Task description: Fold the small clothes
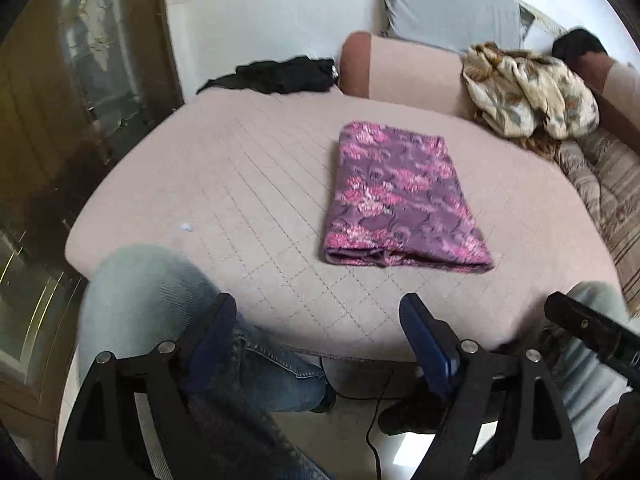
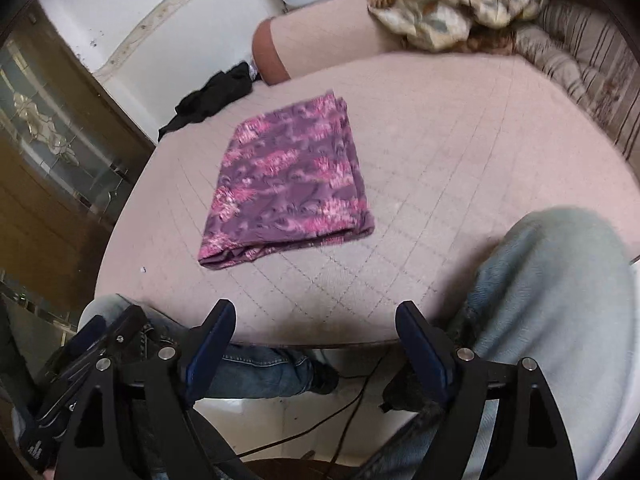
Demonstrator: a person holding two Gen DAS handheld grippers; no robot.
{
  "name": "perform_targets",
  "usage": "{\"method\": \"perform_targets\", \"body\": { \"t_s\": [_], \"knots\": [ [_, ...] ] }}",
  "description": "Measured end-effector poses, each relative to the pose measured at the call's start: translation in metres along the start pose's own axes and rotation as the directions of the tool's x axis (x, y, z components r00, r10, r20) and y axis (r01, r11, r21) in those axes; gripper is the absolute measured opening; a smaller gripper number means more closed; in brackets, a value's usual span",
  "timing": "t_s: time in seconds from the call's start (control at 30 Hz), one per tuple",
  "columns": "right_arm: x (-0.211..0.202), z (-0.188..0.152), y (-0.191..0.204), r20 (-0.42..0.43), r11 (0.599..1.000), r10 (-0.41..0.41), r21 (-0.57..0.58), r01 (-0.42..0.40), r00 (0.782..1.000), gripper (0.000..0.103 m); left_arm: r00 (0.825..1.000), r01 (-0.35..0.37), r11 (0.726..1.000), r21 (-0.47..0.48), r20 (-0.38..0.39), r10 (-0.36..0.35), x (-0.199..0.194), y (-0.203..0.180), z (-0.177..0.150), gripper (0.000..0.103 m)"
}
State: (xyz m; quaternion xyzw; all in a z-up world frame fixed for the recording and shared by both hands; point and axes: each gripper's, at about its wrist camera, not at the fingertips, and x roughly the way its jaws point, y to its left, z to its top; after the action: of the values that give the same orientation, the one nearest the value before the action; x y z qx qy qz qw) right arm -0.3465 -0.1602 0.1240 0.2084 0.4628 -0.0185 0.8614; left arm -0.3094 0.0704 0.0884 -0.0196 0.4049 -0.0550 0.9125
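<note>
A purple cloth with pink flowers (image 1: 402, 196) lies folded into a neat rectangle on the pink quilted bed (image 1: 248, 184). It also shows in the right wrist view (image 2: 288, 184), left of centre. My left gripper (image 1: 320, 320) is open and empty, held back over the near edge of the bed, above the person's knees. My right gripper (image 2: 316, 324) is open and empty too, at the same near edge. Neither touches the cloth. The right gripper's body (image 1: 592, 332) shows at the right of the left wrist view.
A black garment (image 1: 276, 74) lies at the far edge of the bed. A crumpled cream floral cloth (image 1: 528, 92) sits on the pink bolster (image 1: 404, 76) at the back right. A grey pillow (image 1: 448, 8) leans behind. A wooden cabinet (image 1: 60, 80) stands left. Jeans-clad knees (image 2: 552, 280) flank the grippers.
</note>
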Motion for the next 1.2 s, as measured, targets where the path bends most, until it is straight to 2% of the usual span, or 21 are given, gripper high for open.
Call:
{"method": "perform_targets", "body": {
  "t_s": [0.13, 0.27, 0.5, 0.8, 1.2],
  "knots": [
    [-0.033, 0.005, 0.019, 0.062, 0.998, -0.047, -0.045, 0.05, 0.997, 0.086, 0.998, 0.057, 0.998, -0.023, 0.029, -0.057, -0.031, 0.0, 0.011, 0.083],
    [-0.058, 0.015, 0.028, 0.097, 0.997, -0.041, -0.054, 0.046, 0.994, 0.086, 0.999, 0.025, 0.999, 0.032, 0.035, -0.026, -0.049, -0.01, 0.019, 0.084],
    [-0.091, 0.023, 0.043, 0.182, 0.993, -0.056, -0.095, 0.074, 0.982, 0.088, 0.999, -0.018, 0.998, 0.056, 0.043, 0.015, -0.067, -0.013, 0.026, 0.09],
    [-0.098, 0.023, 0.054, 0.196, 0.986, -0.069, -0.136, 0.097, 0.978, 0.089, 0.995, -0.011, 1.0, 0.028, 0.103, 0.008, -0.086, -0.009, 0.033, 0.094],
    [-0.098, 0.019, 0.052, 0.193, 0.986, -0.073, -0.136, 0.101, 0.978, 0.089, 0.998, 0.01, 1.0, 0.028, 0.066, -0.012, -0.081, -0.015, 0.027, 0.094]
  ]
}}
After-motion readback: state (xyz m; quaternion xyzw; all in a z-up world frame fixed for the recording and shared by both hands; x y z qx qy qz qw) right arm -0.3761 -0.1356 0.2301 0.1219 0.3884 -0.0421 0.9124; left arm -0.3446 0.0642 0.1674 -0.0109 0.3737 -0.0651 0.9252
